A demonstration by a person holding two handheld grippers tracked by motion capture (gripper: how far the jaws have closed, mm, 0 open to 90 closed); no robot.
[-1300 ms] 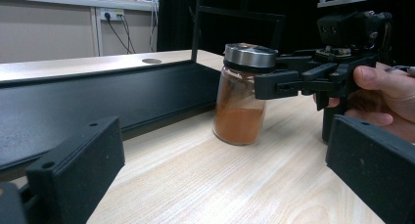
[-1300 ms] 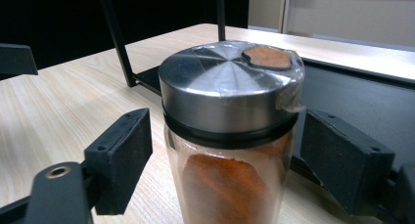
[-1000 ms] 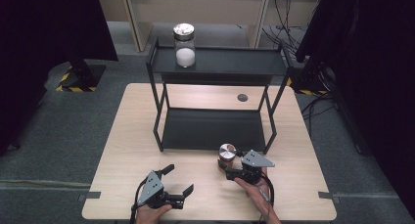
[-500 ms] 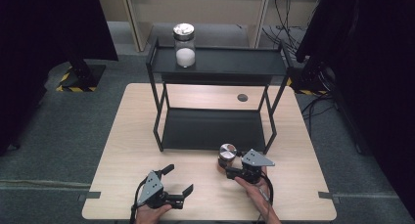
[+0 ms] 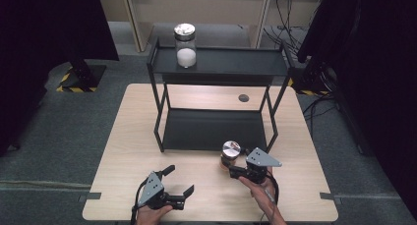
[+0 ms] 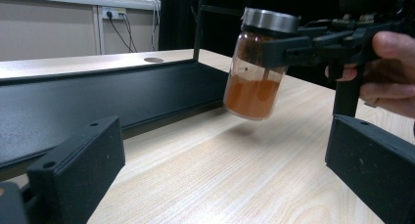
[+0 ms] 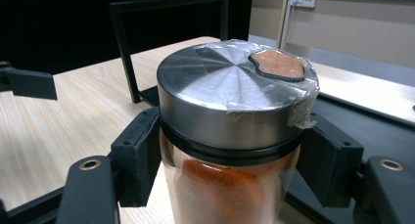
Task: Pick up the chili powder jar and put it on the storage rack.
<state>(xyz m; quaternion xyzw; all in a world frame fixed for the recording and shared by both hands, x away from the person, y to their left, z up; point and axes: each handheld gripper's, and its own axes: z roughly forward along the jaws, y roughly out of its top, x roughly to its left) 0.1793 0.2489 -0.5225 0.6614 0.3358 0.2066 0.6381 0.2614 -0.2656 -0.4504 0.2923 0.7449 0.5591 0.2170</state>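
Note:
A glass jar (image 5: 231, 149) of orange powder with a steel lid is held just in front of the black rack's lower shelf (image 5: 216, 129). My right gripper (image 5: 229, 166) is shut on it just under the lid, and its pads (image 7: 137, 160) press both sides of the jar (image 7: 235, 101). From the left gripper view the jar (image 6: 254, 72) hangs tilted, slightly above the table with its shadow beneath. My left gripper (image 5: 179, 180) rests near the table's front edge, open, with nothing between its jaws. A second jar (image 5: 186, 45), holding white powder, stands on the rack's top shelf (image 5: 236, 63).
The two-tier black rack takes up the middle and back of the wooden table (image 5: 128, 151). A round cable hole (image 5: 243, 98) sits behind it. Bare tabletop lies left and right of the rack and along the front edge.
The right gripper and the orange jar have shifted only slightly. The left gripper has kept still.

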